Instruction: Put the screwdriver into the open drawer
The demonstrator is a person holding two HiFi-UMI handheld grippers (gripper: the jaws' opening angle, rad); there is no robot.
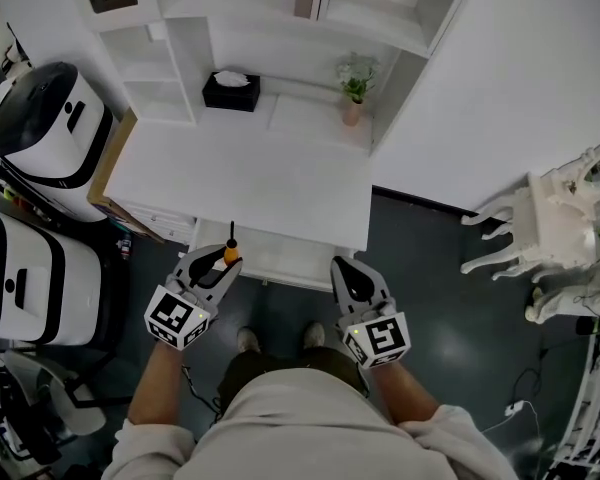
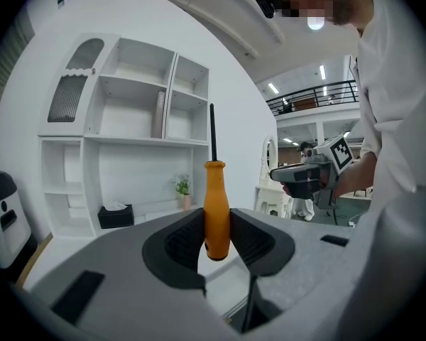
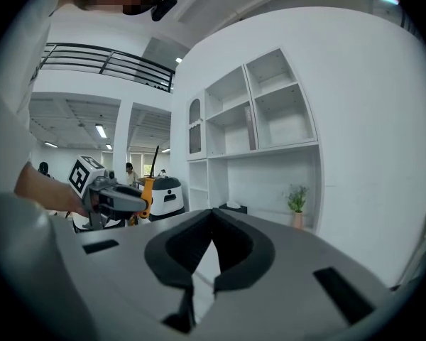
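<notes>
The screwdriver (image 1: 231, 252) has an orange handle (image 2: 216, 206) and a thin black shaft that points up. My left gripper (image 1: 223, 264) is shut on that handle, holding the tool upright over the left end of the open white drawer (image 1: 292, 274). The same gripper (image 2: 216, 241) pinches the handle low down between its dark pads. The drawer sticks out from under the front edge of the white desk (image 1: 250, 178). My right gripper (image 1: 348, 274) hovers by the drawer's right end. That gripper (image 3: 213, 222) is shut with its tips touching and nothing between them.
A black tissue box (image 1: 230, 91) and a small potted plant (image 1: 355, 86) stand at the back of the desk, under white shelving. White and black machines (image 1: 50, 128) crowd the left side. A white chair (image 1: 540, 223) stands on the dark floor at the right.
</notes>
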